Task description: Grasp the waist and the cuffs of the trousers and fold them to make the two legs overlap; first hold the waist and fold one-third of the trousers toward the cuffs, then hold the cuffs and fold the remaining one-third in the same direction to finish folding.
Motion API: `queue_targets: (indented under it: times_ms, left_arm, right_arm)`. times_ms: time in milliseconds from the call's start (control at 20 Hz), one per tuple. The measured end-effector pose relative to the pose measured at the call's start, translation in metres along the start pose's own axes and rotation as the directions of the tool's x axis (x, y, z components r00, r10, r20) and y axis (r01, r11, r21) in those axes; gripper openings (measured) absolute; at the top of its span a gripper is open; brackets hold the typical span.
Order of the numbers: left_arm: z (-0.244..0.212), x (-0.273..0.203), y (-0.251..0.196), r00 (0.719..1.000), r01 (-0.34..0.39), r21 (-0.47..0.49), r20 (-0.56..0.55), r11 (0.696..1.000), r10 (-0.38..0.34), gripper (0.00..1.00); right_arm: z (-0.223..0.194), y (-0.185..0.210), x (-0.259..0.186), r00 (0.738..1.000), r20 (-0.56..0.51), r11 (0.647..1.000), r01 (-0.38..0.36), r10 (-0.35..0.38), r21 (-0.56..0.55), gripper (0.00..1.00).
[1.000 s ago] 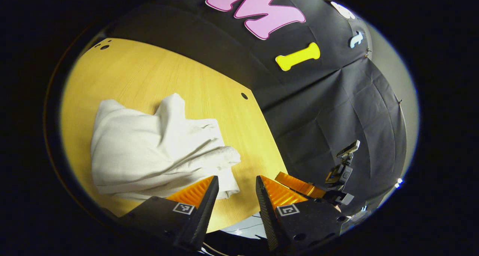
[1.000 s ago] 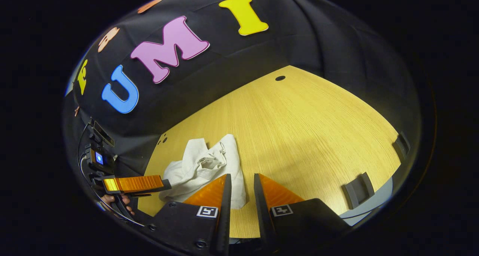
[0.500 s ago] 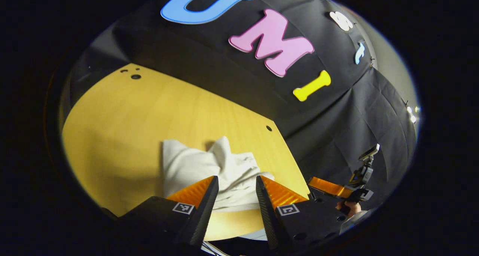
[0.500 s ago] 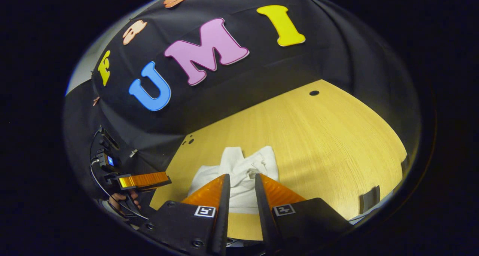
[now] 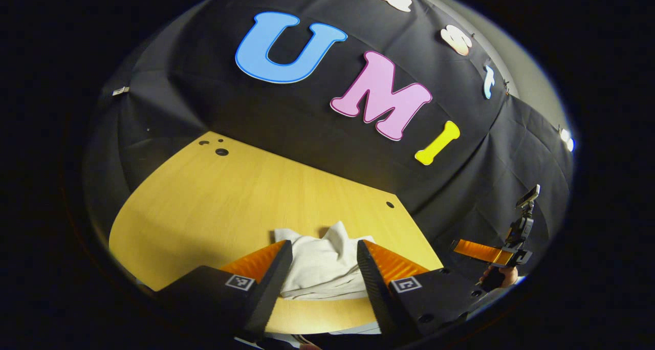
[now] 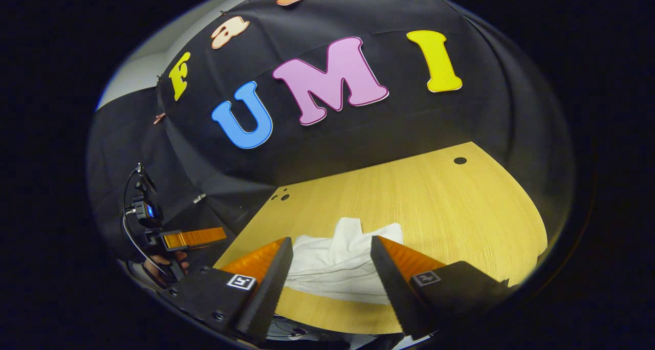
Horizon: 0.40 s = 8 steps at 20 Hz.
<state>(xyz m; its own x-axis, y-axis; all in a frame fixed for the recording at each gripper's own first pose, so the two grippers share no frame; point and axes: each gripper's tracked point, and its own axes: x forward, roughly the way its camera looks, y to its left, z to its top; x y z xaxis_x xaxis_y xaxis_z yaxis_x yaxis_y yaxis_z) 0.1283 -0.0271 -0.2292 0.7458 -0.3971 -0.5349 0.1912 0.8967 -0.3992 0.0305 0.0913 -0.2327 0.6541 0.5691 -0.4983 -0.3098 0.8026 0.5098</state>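
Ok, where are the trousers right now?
The trousers lie bunched on the wooden table near its front edge, seen between the open fingers in both the left gripper view and the right gripper view, touching neither gripper.

the left gripper [image 5: 324, 260] is held above the near edge of the table [image 5: 204, 206], its two fingers spread wide apart with nothing between them, pointing across the table toward the far side. the right gripper [image 6: 331, 258] is held the same way above the table's near edge, fingers also spread wide and gripping nothing. in the left gripper view, the right gripper [image 5: 478, 252] sits off to the right of the table, beyond its edge, with a hand [image 5: 504, 276] wrapped around its handle. in the right gripper view, the left gripper [image 6: 194, 237] sits off the table's left side, a hand [image 6: 164, 263] holding it from below.
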Motion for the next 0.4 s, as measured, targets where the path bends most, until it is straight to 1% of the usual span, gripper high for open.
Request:
queue_targets:
  times_ms: [50, 150, 400]
  left_arm:
    - [-0.004, -0.003, 0.002, 1.0, -0.014, 0.004, -0.002, 1.0, 0.014, 0.87]
    - [-0.006, -0.006, 0.002, 1.0, -0.026, 0.004, 0.002, 1.0, 0.026, 0.93]
    - [-0.005, -0.018, 0.013, 0.999, -0.049, -0.01, 0.011, 0.999, 0.049, 0.95]
  right_arm:
    - [-0.003, 0.001, 0.003, 1.0, -0.009, 1.0, -0.005, 0.005, 0.003, 0.98]
    - [-0.01, 0.003, 0.008, 1.0, -0.027, 1.0, -0.011, 0.011, 0.004, 0.98]
    - [-0.02, 0.006, 0.02, 0.998, -0.059, 1.0, -0.022, 0.022, -0.007, 0.98]
